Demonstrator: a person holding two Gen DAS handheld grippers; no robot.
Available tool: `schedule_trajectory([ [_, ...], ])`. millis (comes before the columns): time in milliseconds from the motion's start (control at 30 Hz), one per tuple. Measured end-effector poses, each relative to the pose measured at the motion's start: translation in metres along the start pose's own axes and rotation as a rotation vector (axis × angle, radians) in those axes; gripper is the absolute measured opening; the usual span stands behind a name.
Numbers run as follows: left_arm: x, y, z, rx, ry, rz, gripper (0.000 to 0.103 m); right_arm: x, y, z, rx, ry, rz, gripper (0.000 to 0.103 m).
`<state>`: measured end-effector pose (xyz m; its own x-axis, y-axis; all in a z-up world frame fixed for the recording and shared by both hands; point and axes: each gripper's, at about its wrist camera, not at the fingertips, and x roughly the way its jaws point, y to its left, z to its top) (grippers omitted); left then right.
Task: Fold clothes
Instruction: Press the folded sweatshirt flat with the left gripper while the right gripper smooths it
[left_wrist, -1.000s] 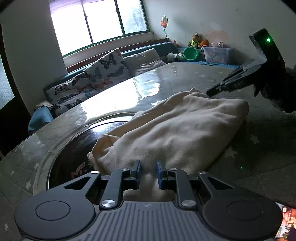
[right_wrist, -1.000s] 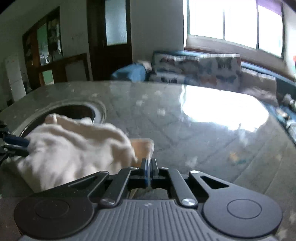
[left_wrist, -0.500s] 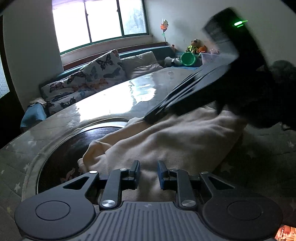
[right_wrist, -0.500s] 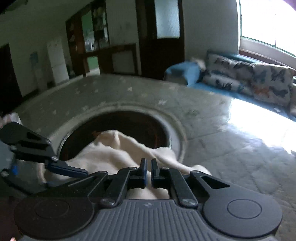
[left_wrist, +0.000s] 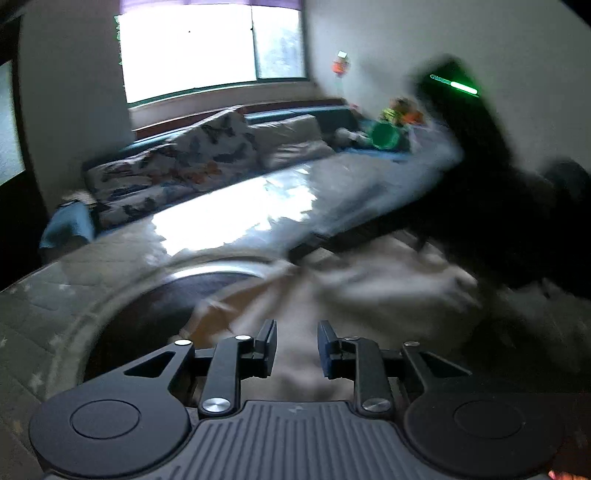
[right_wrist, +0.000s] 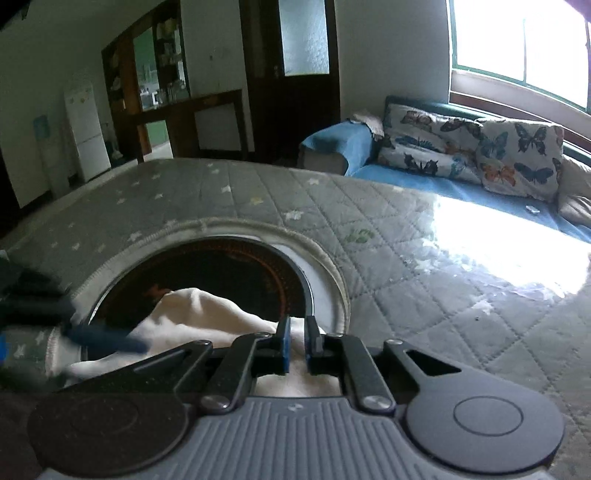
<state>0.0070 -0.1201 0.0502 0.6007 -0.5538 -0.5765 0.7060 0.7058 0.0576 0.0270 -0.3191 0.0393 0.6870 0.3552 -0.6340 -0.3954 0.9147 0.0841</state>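
Observation:
A cream cloth (left_wrist: 369, 295) lies bunched on the quilted table, partly over a dark round inset (right_wrist: 221, 266). My left gripper (left_wrist: 297, 332) hovers low over its near edge. Its jaws are opening and cloth shows beneath the gap, with no pinch visible. In the right wrist view the same cloth (right_wrist: 195, 314) sits just under my right gripper (right_wrist: 297, 325). Those jaws are opening too, by a narrow gap, with fabric visible through it. The right gripper (left_wrist: 480, 206) appears as a dark blur above the cloth's far side. The left gripper's blue finger (right_wrist: 103, 339) rests by the cloth's left end.
A grey star-patterned quilted cover (right_wrist: 406, 295) under glossy film spans the table. A sofa with butterfly cushions (right_wrist: 480, 147) runs along the window wall, and a green bowl (left_wrist: 386, 134) and toys sit at its far end. A dark door and cabinets stand behind.
The right gripper swung from the cloth's right side across and over it toward the round inset, then its shut jaws parted slightly. The left gripper's jaws widened a little and its view shifted.

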Motion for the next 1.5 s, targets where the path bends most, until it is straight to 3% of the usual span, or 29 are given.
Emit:
schedule_trajectory([
  [233, 0.039, 0.033, 0.018, -0.125, 0.056, 0.063, 0.027, -0.012, -0.003, -0.013, 0.002, 0.023, -0.007, 0.019],
  [433, 0.058, 0.042, 0.013, -0.123, 0.111, 0.134, 0.027, -0.013, -0.016, -0.017, 0.037, 0.026, -0.038, 0.021],
  [533, 0.056, 0.047, 0.012, -0.169, 0.111, 0.130, 0.029, -0.020, -0.020, -0.017, 0.065, 0.001, -0.036, 0.021],
  [667, 0.048, 0.042, 0.014, -0.151, 0.091, 0.153, 0.028, -0.032, -0.015, -0.020, 0.035, -0.023, -0.050, 0.026],
  [833, 0.026, 0.019, 0.018, -0.114, 0.042, 0.113, 0.028, -0.037, -0.018, -0.027, 0.035, -0.020, -0.065, 0.027],
  [1167, 0.014, -0.011, 0.008, -0.054, 0.051, 0.079, 0.029, -0.042, -0.031, -0.038, 0.070, -0.007, -0.099, 0.028],
  [1500, 0.012, -0.023, 0.002, -0.032, 0.051, 0.071, 0.031, -0.056, -0.011, -0.045, 0.014, -0.037, -0.043, 0.035],
])
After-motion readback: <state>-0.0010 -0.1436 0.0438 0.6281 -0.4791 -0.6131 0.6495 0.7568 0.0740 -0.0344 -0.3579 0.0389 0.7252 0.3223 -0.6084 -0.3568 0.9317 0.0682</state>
